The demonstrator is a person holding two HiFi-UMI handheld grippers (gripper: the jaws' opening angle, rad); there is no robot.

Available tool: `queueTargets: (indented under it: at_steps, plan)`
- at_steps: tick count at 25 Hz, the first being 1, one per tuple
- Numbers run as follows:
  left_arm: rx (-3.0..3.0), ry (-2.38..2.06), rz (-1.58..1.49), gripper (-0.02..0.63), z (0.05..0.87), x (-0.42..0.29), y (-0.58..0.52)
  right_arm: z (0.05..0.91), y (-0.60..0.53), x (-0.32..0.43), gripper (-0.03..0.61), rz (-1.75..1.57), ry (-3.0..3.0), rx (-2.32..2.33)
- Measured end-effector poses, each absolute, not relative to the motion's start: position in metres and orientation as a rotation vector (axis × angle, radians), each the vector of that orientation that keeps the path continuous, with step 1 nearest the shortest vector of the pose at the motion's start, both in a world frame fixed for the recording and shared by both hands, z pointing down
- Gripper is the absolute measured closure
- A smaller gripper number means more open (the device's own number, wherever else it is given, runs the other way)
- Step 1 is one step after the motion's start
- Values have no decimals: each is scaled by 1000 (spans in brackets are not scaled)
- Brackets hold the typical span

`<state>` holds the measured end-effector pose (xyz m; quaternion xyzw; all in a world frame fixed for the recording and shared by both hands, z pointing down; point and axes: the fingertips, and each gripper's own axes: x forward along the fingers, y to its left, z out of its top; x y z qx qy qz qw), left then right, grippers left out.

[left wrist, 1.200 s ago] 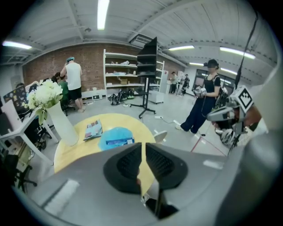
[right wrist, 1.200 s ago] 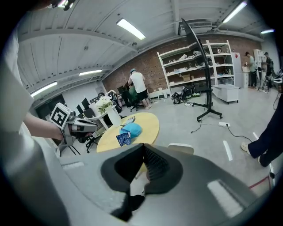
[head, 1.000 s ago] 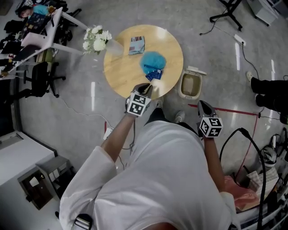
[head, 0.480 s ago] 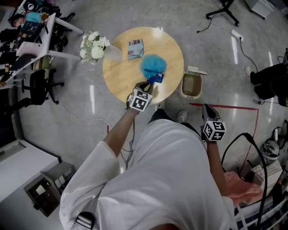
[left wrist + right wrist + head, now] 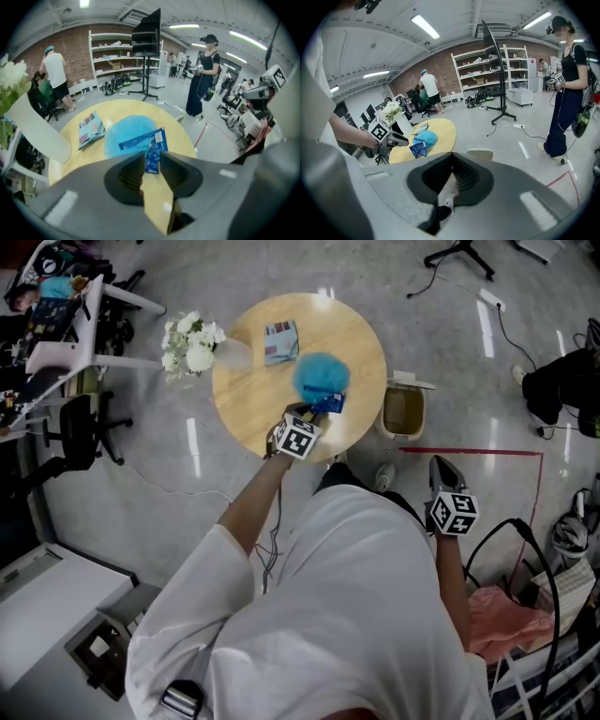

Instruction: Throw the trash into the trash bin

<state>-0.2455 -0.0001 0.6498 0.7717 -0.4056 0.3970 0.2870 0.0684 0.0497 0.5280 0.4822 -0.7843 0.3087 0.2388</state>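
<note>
A blue wrapper (image 5: 327, 404) lies on the round wooden table (image 5: 251, 390), against a fluffy blue cap (image 5: 321, 373). My left gripper (image 5: 312, 415) is low over the table's near edge. In the left gripper view its jaws (image 5: 152, 158) have just been opening, and the wrapper (image 5: 153, 151) stands right at the tips with no pad visibly pressing it. The beige trash bin (image 5: 403, 412), lid up, stands on the floor right of the table. My right gripper (image 5: 439, 467) hovers near my body, behind the bin; in its own view it (image 5: 451, 155) is shut and empty, pointing toward the bin (image 5: 480, 153).
A flat printed packet (image 5: 282, 336) lies at the table's far side. White flowers in a vase (image 5: 192, 334) stand at its left edge. Cables and a red tape line (image 5: 469, 453) cross the floor on the right. People (image 5: 201, 75) stand beyond the table.
My left gripper has moved forward and down to the blue wrapper, which stays on the table. The right gripper has kept its place.
</note>
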Motion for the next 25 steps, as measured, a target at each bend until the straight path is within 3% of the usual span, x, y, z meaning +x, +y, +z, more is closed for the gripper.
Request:
queueTargets:
  at_steps: [19,25]
  plan:
    - [1995,-902,1179,480,716,-259,2,541,60,40,577,889,-2082,1359]
    - [1995,-884,1159,525,719,-256,2,543,62,37,577,893,-2072,1373]
